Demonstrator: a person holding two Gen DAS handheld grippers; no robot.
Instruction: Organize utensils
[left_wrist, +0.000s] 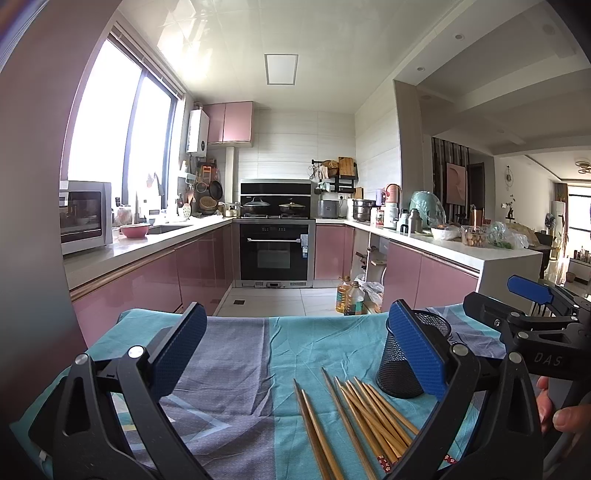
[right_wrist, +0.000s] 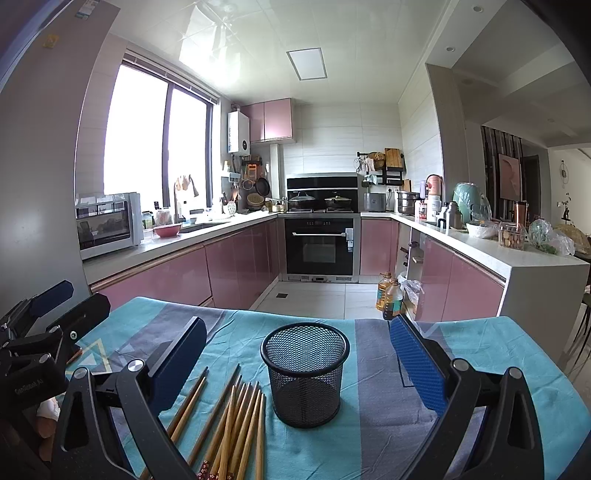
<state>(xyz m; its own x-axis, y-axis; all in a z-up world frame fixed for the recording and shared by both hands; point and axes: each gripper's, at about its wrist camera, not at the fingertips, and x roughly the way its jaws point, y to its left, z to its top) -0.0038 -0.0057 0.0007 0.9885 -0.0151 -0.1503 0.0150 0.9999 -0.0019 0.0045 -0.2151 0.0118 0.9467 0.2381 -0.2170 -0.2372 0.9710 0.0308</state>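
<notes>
Pink kitchen cabinets (right_wrist: 177, 273) and a black oven (right_wrist: 319, 245) fill the background, and before you lies a worktop (right_wrist: 373, 435) under a teal and grey cloth.

Your left gripper (left_wrist: 299, 354) hovers over the cloth with its jaws wide apart, holding nothing. The wooden chopsticks (left_wrist: 364, 417) lie loose in a fan on the cloth, low between those jaws and closer to the right-hand one, touching neither as far as you can see. Just right of them, the black mesh holder (left_wrist: 402, 369) stands upright, partly hidden behind your left gripper's right-hand finger.

Your right gripper (right_wrist: 295, 362) is also spread wide and empty. The mesh holder sits squarely between its jaws, clear of both, and the chopsticks lie just beside the holder's left, near the left-hand jaw.
</notes>
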